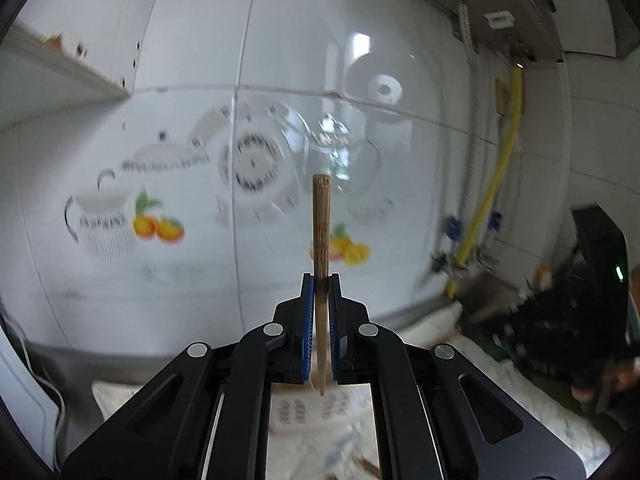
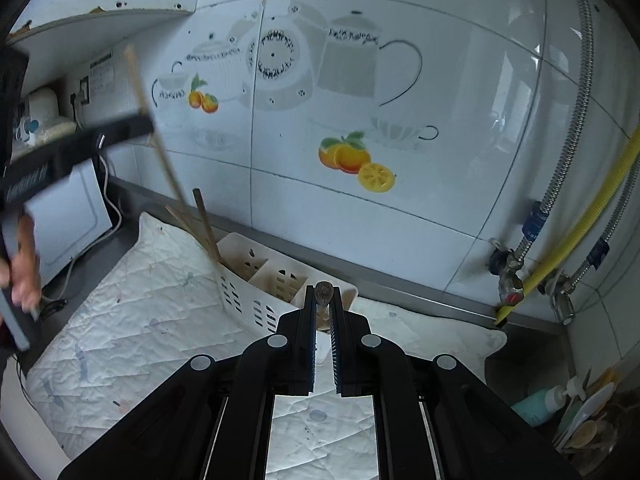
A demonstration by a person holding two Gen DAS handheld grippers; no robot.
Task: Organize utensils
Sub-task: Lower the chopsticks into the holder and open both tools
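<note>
My left gripper [image 1: 321, 280] is shut on a bamboo chopstick [image 1: 321, 224] that stands upright against the tiled wall. In the right wrist view this gripper [image 2: 150, 122] shows at the left, high above the pad, with the chopstick [image 2: 138, 80] slanting down. My right gripper [image 2: 323, 294] is shut on the end of a wooden utensil handle [image 2: 323, 291], just in front of the white slotted utensil holder [image 2: 256, 300]. Several chopsticks [image 2: 204, 224] stand in the holder's left compartment.
A white quilted pad [image 2: 132, 320] covers the counter. A white appliance [image 2: 72, 216] stands at the left. Gas pipes and valves [image 2: 516, 276] line the right wall. A bottle and dishes [image 2: 576, 412] sit at the lower right.
</note>
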